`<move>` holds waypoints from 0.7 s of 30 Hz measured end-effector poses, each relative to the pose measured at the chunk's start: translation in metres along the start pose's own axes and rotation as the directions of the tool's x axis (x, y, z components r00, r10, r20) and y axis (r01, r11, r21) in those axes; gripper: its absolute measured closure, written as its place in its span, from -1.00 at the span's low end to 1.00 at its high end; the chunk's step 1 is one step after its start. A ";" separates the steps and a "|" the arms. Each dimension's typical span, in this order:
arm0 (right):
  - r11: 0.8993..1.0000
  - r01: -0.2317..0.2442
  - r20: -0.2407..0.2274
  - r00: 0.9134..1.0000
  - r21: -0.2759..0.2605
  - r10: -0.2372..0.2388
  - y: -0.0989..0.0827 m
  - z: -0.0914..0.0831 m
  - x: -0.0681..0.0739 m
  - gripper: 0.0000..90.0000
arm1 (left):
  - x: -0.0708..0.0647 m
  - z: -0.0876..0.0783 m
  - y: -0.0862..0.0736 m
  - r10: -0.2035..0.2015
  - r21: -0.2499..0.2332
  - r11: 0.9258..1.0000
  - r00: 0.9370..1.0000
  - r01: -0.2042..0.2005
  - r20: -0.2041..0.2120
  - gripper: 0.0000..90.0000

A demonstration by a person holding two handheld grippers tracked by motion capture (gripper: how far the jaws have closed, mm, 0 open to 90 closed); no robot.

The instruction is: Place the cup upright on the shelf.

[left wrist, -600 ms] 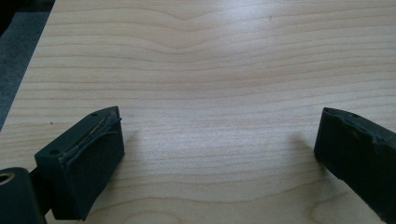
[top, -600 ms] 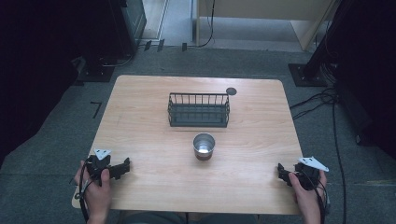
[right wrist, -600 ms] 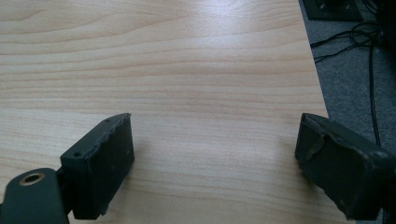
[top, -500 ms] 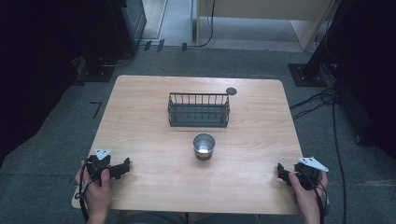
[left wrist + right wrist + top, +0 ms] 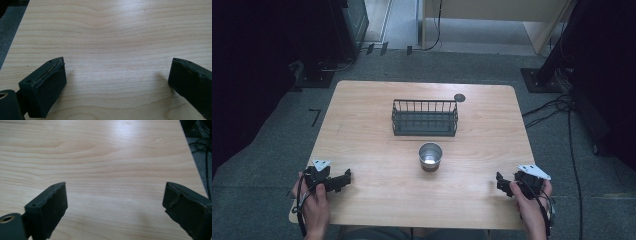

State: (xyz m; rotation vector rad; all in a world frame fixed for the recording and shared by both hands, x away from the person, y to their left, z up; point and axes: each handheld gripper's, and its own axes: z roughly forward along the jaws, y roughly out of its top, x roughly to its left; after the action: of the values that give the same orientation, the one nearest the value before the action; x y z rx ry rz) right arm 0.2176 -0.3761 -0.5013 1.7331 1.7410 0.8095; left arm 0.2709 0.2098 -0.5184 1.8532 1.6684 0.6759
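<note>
Nothing moved since earlier: left gripper (image 5: 346,178) and right gripper (image 5: 500,181) wide open, empty, parked well short of metal cup (image 5: 430,156); approach cup squarely before closing.

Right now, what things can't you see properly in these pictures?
- The metal cup: high view, too small to tell whether anything is inside.
- The small dark disc behind the wire basket: high view, too tiny to identify.
- The person's arms: high view, cut off by the bottom edge.

Cup (image 5: 430,156) mid-table (image 5: 362,115), wire basket (image 5: 425,118) just behind it; left gripper (image 5: 346,176) and right gripper (image 5: 500,181) at near corners.
</note>
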 end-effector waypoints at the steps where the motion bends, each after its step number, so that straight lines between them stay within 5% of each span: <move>1: 1.000 0.000 0.000 1.000 0.000 0.000 0.000 0.000 0.000 -0.93 | 0.000 0.000 0.000 0.000 0.000 1.000 1.000 0.000 0.000 -0.96; 3: 1.000 0.000 -0.051 0.999 -0.010 -0.001 0.006 -0.002 0.010 -0.93 | 0.000 0.000 0.000 0.002 0.001 1.000 1.000 -0.002 -0.002 -0.96; 10: 0.999 0.030 -0.113 0.993 -0.032 -0.034 0.020 -0.005 0.035 -0.93 | 0.000 0.000 0.000 0.002 0.001 1.000 1.000 -0.002 -0.002 -0.96; 21: 0.996 0.069 -0.167 0.983 -0.055 -0.077 0.035 -0.004 0.066 -0.93 | 0.000 0.000 0.000 0.002 0.001 1.000 1.000 -0.002 -0.002 -0.96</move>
State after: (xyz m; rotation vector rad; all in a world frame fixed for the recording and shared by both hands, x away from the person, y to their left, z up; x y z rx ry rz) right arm 0.2365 -0.3106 -0.4708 1.5988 1.8672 0.9832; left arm 0.2710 0.2095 -0.5184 1.8563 1.6685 0.6780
